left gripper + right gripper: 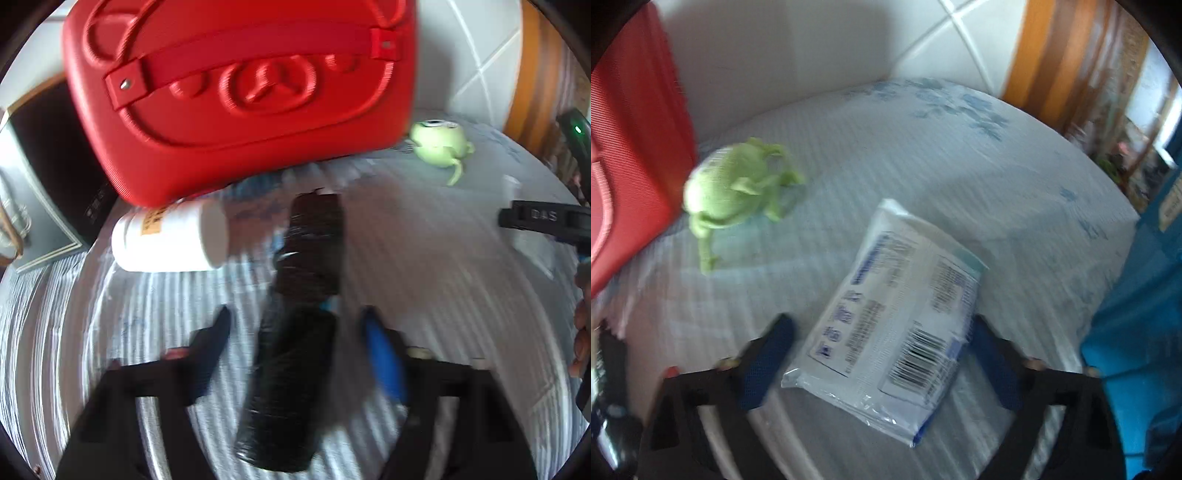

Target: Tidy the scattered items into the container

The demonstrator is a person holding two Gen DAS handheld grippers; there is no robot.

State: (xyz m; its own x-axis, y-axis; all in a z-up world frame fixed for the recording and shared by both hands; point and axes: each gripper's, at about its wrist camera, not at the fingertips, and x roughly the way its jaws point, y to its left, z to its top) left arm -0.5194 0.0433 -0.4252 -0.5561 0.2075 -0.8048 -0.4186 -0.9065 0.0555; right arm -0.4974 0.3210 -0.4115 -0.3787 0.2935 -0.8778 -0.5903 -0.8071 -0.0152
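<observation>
Red case (236, 96) is closed; nothing looks packed yet. Your left hand-held gripper (295, 325) stands spread around the black tube (295, 332). Your right hand-held gripper (882, 332) stands around the packet (897, 306), its right pad touching the edge. Bottle (170, 240) and frog (735, 192) wait.

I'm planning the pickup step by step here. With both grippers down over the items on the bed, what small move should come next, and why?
Probably finish closing both grippers before lifting. The left gripper straddles the black cylinder, and the right gripper straddles the white packet, yet gaps seem to remain beside the pads, though blur makes contact uncertain. The red case lies closed, so it needs opening later.
</observation>
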